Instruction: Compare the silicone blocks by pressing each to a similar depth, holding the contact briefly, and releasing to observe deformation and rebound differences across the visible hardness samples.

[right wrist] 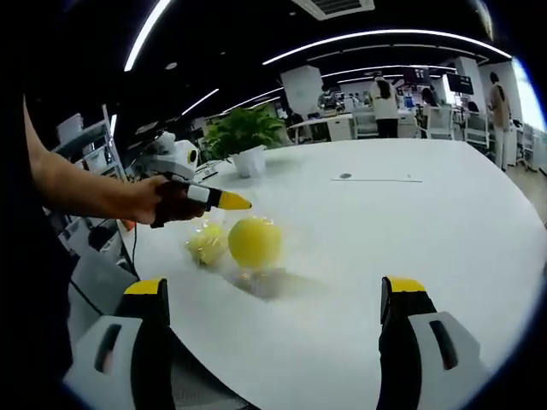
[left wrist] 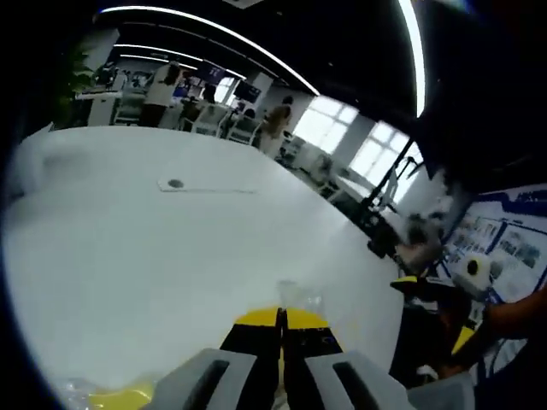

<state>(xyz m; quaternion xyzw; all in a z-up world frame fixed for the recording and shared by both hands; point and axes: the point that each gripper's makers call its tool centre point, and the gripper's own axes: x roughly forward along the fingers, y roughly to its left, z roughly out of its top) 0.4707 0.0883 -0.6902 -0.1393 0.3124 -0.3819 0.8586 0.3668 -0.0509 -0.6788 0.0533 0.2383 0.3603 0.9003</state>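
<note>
Two yellow silicone blocks lie on the white table [right wrist: 410,231]: a larger rounded one [right wrist: 254,242] and a smaller paler one [right wrist: 208,244] to its left, both blurred. My right gripper [right wrist: 273,289] stands open and wide in front of them, well short of both, with nothing between its jaws. My left gripper [right wrist: 240,203], held by a hand, hovers just above the blocks with its yellow tips together. In the left gripper view the left gripper [left wrist: 281,317] is shut on nothing, a small clear piece [left wrist: 300,298] lies just past its tips, and a yellow piece [left wrist: 120,398] shows at the bottom left.
A potted plant [right wrist: 244,137] stands at the table's far left. A flat cable cover [right wrist: 376,178] is set in the table's middle. Desks, chairs and people fill the room behind. The table edge [left wrist: 389,282] drops off beside equipment and a person's arm.
</note>
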